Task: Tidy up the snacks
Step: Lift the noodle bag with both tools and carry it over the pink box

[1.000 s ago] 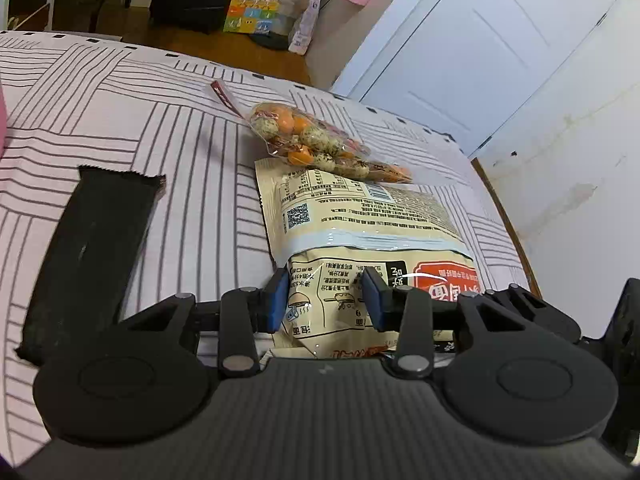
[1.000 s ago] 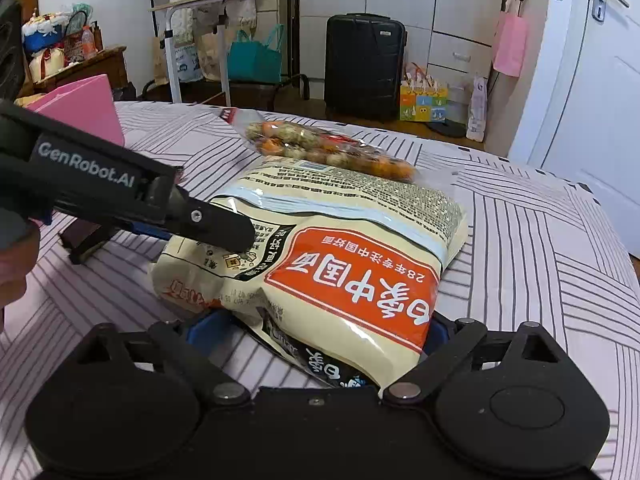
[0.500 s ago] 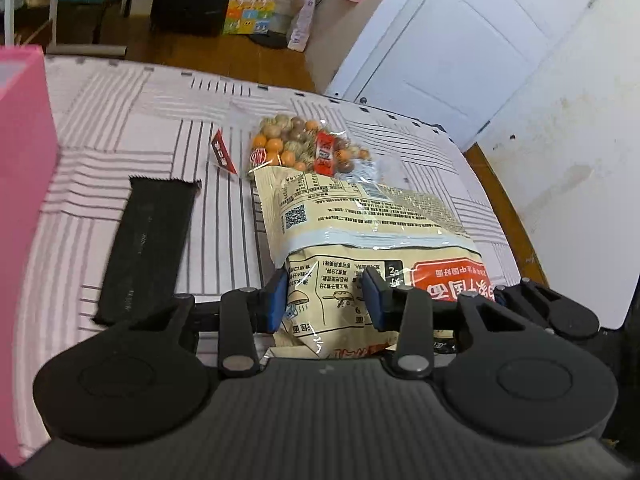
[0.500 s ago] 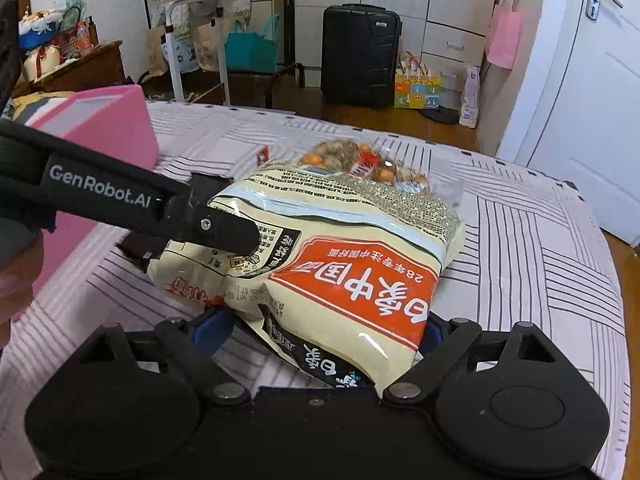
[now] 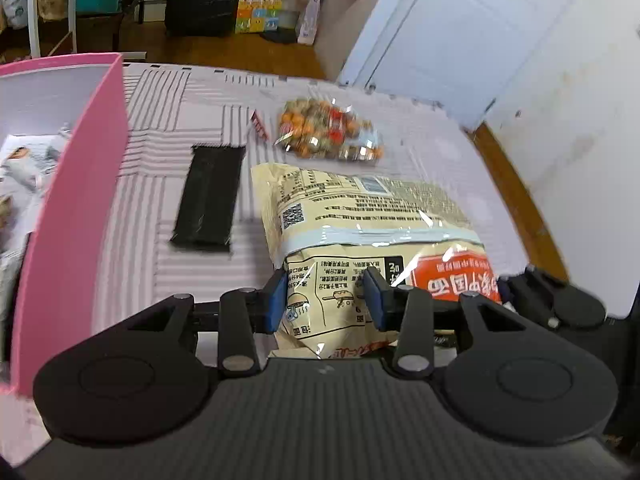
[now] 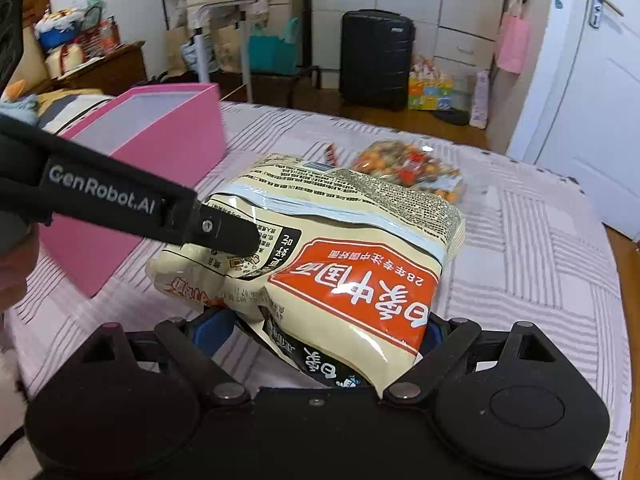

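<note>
Together, the left tool (image 5: pixel 326 300) and right tool (image 6: pixel 324 330) each clamp the near end of the glossy cream noodle bag with an orange label (image 6: pixel 344 264), long axis pointing toward the bed's far edge, raised over the striped bedspread (image 5: pixel 168 128).

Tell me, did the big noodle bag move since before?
Yes. The noodle bag, gripped by both the left gripper and right gripper, has risen and moved left toward the pink box; the black packet now looks farther below.
</note>
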